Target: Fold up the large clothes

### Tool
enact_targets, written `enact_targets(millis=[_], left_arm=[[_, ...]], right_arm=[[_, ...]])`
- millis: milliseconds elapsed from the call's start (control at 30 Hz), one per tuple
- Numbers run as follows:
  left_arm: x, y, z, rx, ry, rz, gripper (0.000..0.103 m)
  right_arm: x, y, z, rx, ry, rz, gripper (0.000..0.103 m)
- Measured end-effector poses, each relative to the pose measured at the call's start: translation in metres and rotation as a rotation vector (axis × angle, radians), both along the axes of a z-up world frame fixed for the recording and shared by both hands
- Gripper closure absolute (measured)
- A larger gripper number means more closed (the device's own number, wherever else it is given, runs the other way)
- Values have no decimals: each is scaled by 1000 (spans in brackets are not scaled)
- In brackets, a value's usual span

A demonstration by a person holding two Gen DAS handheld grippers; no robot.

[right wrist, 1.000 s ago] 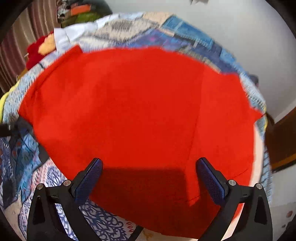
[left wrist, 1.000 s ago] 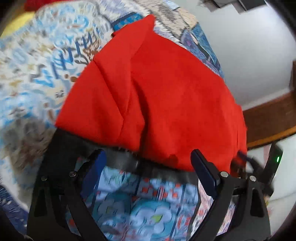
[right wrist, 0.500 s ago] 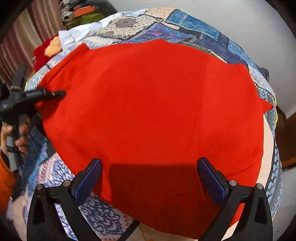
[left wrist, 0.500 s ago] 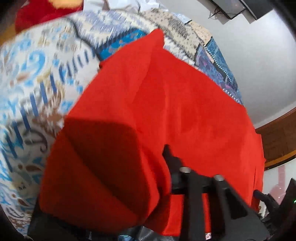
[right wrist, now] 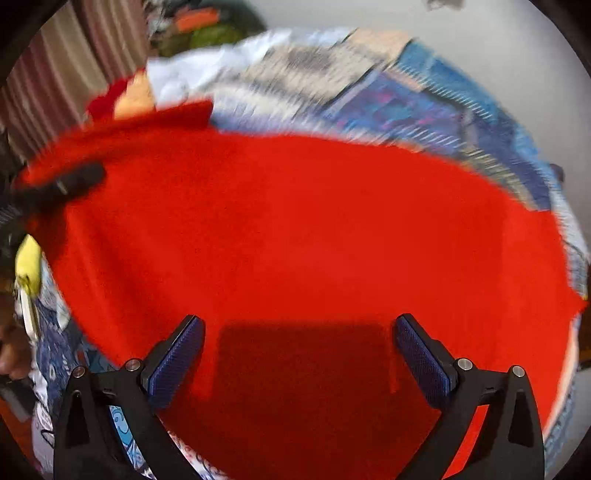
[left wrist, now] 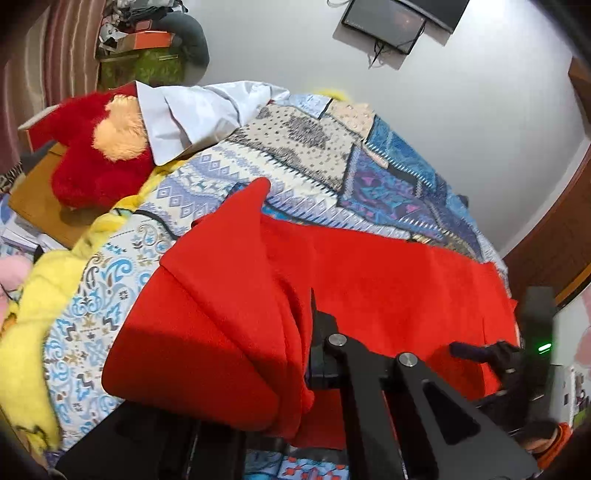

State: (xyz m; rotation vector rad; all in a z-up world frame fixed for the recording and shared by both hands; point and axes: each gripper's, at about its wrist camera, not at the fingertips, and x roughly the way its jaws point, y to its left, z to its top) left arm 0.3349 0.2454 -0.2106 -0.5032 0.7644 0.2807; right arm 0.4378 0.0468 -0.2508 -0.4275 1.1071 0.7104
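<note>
A large red garment [left wrist: 388,284] lies spread on a patchwork bedspread [left wrist: 303,151]. My left gripper [left wrist: 310,332] is shut on the red garment's left edge and holds a raised fold of cloth [left wrist: 221,306] above the bed. In the right wrist view the same garment [right wrist: 295,229] fills the frame. My right gripper [right wrist: 295,350] is open and empty over its near edge, casting a shadow on it. The left gripper shows at the far left of that view [right wrist: 70,181]. The right gripper shows at the right of the left wrist view [left wrist: 495,354].
A red plush toy [left wrist: 88,155] and a white shirt [left wrist: 192,110] lie at the head of the bed. A yellow cloth [left wrist: 33,314] runs along the left edge. A wall screen [left wrist: 399,18] hangs above. Wooden trim [left wrist: 554,236] stands at right.
My left gripper closed on the garment's edge and has lifted it, the view tilting up toward the wall. My right gripper stayed open and is moving, so its view is blurred.
</note>
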Motion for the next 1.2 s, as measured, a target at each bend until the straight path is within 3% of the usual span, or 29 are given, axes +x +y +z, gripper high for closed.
enact_targets(millis=[67, 133, 233, 367, 467, 600, 667, 733, 833, 967, 1067, 1167, 1200], left_arm=[[-3, 1, -6, -8, 31, 5, 98], [0, 1, -10, 0, 57, 13, 98], [6, -4, 2, 31, 48, 18, 98], [30, -31, 41, 98, 3, -32, 99], [59, -79, 78, 163, -47, -118, 99], [86, -178, 118, 268, -126, -292, 99], [90, -236, 125, 310, -157, -405, 99], [89, -284, 118, 335, -154, -506, 99], [87, -342, 83, 338, -71, -662, 99], [82, -373, 16, 262, 140, -815, 99], [72, -370, -2, 267, 196, -817, 97], [65, -359, 11, 210, 193, -840, 83], [60, -352, 20, 193, 190, -845, 66]], right_arm=[[-4, 13, -19, -38, 10, 25, 0], [-11, 19, -23, -69, -37, 61, 0], [-14, 8, -10, -48, -35, 82, 0], [-4, -59, 29, 59, -58, -37, 0], [4, -120, 56, 93, -123, -161, 0], [11, -221, 99, 123, -223, -357, 0], [7, -268, 118, 153, -250, -443, 0], [4, -308, 132, 196, -255, -514, 0], [-6, -354, 146, 255, -255, -601, 0], [-19, -383, 141, 262, -220, -651, 0], [-25, -384, 131, 232, -206, -628, 0], [-34, -374, 123, 201, -209, -582, 0], [-35, -371, 120, 194, -210, -563, 0]])
